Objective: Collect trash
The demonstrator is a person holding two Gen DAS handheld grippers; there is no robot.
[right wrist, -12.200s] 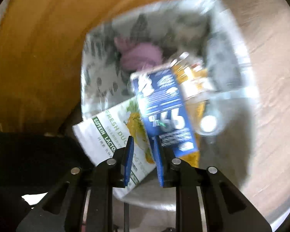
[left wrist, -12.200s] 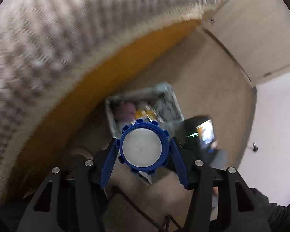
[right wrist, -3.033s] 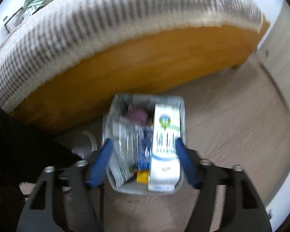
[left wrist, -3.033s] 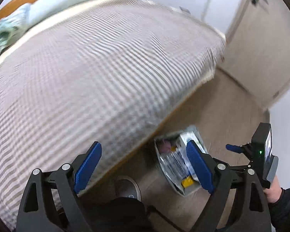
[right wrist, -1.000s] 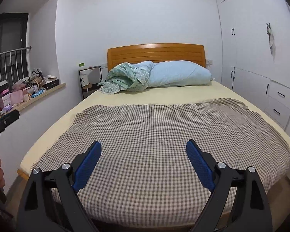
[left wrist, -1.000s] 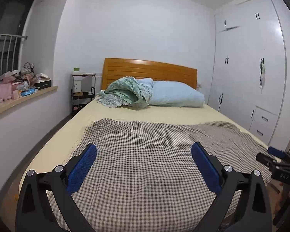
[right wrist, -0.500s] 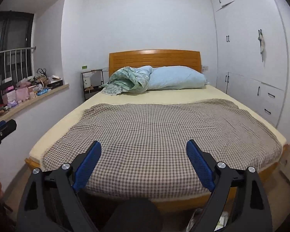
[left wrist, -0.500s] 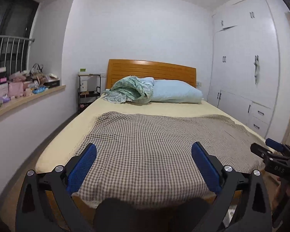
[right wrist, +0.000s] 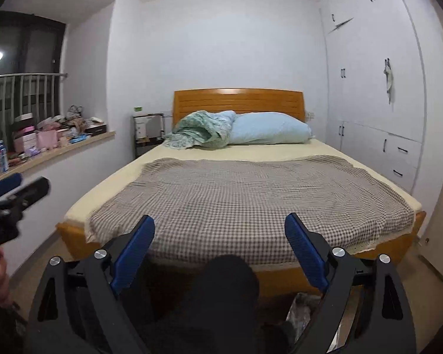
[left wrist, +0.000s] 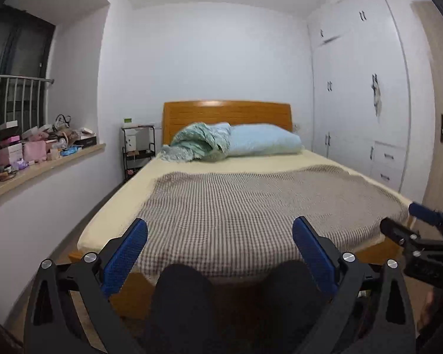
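Note:
My left gripper (left wrist: 220, 246) is open and empty, held level and facing the bed (left wrist: 251, 206). My right gripper (right wrist: 220, 237) is open and empty too, facing the same bed (right wrist: 245, 194). The right gripper's tip shows at the right edge of the left wrist view (left wrist: 422, 230); the left gripper's tip shows at the left edge of the right wrist view (right wrist: 17, 191). A corner of the trash bin (right wrist: 302, 309) with clear plastic in it peeks out on the floor below my right gripper. No loose trash shows on the checked bedspread.
The person's dark knees (left wrist: 186, 295) rise in front of the bed's wooden foot. A window ledge (left wrist: 44, 165) crowded with boxes and a bottle runs along the left wall. White wardrobes (right wrist: 384, 88) line the right wall. A small black shelf (left wrist: 137, 150) stands by the headboard.
Both grippers have pulled back from the bed and sit a little lower, so more of the wooden bed frame and the person's knees show. Both stay open and empty.

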